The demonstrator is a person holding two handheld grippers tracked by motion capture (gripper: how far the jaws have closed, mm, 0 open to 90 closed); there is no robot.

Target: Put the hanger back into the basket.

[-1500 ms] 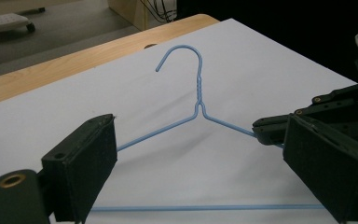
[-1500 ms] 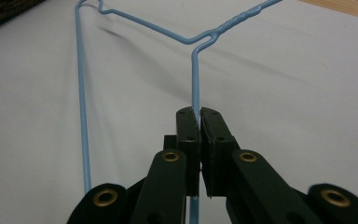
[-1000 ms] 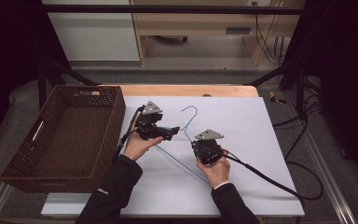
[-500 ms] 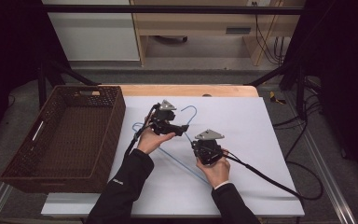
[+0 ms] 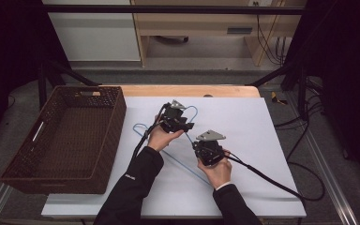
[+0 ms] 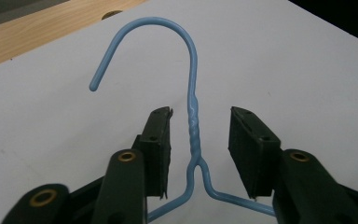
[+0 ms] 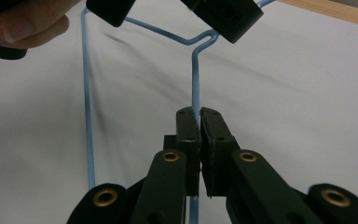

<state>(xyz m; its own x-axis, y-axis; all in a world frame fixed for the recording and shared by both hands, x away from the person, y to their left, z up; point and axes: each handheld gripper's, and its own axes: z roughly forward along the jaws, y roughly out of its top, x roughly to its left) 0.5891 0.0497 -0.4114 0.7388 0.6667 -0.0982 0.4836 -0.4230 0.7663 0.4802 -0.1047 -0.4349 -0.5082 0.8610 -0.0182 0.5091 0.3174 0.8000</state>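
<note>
High view: a blue wire hanger (image 5: 180,157) lies on the white tabletop (image 5: 262,126) at frame centre, with a brown wicker basket (image 5: 108,140) at the left. The left tool (image 5: 187,124) sits over the hanger's neck; the right tool (image 5: 204,145) is lower right of it, on one arm of the hanger.

Left gripper view: the hanger's twisted neck (image 6: 193,128) stands mid-frame between the jaws of the left tool (image 6: 199,144) — spread wide, touching nothing.

Right gripper view: right tool (image 7: 199,126) at lower centre — jaws pressed together on the hanger wire (image 7: 196,79); the left tool's jaws (image 7: 168,11) cross the top edge.
</note>
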